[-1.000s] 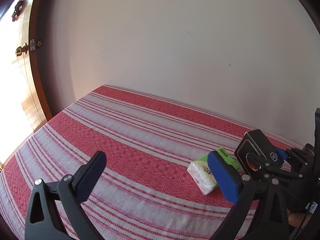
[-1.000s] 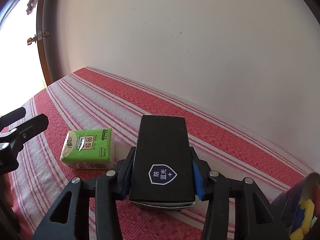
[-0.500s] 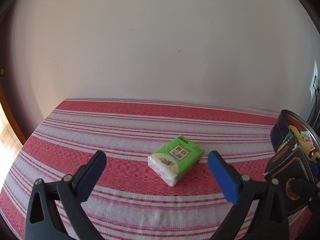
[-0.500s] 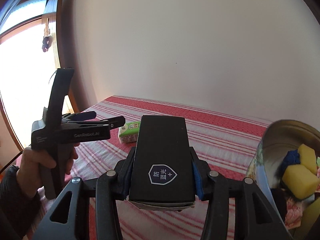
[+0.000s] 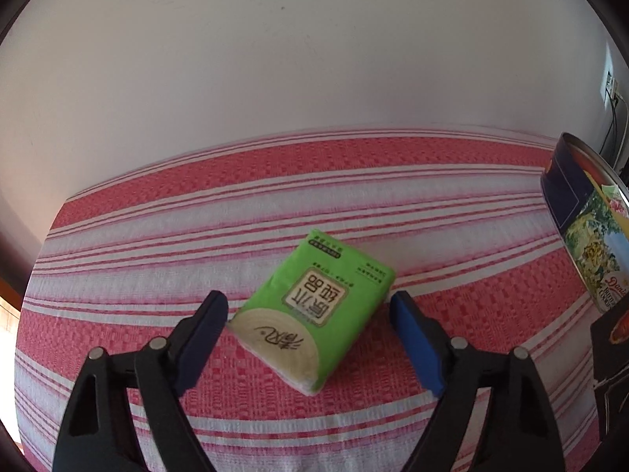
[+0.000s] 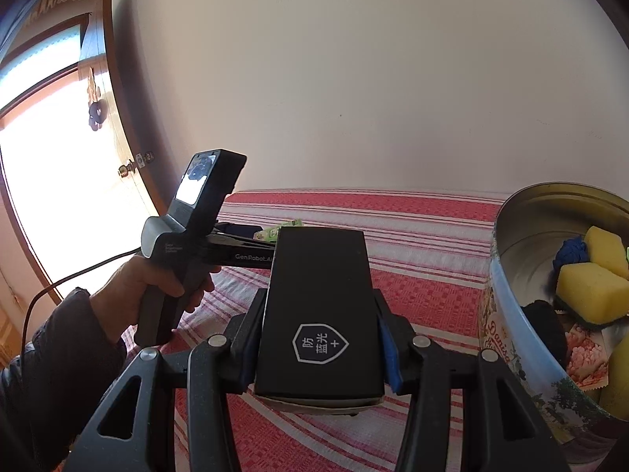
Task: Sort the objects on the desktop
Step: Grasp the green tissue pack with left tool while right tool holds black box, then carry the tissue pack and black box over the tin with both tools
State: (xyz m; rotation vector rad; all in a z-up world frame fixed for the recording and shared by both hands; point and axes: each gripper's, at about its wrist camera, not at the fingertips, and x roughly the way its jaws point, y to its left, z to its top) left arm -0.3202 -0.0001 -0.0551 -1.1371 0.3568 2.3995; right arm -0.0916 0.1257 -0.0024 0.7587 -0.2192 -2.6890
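Observation:
A green tissue pack (image 5: 314, 306) lies flat on the red-and-white striped cloth (image 5: 157, 236). My left gripper (image 5: 306, 303) is lowered over it, one blue pad on each side. Its jaws are closing, and a gap shows at both pads. In the right wrist view only a sliver of the pack (image 6: 279, 232) peeks out behind the black box (image 6: 318, 275). My right gripper (image 6: 319, 310) is shut on that box and holds it above the cloth, just left of the open round tin (image 6: 511, 236).
The tin (image 5: 582, 228) stands at the cloth's right side and holds yellow sponges (image 6: 589, 287) and other small items. A person's hand (image 6: 157, 287) grips the left tool's handle. A white wall runs behind the table, with a bright window at the left.
My left gripper has swung over and come down around the tissue pack, and its jaws have narrowed. My right gripper has carried the black box to the right, beside the tin.

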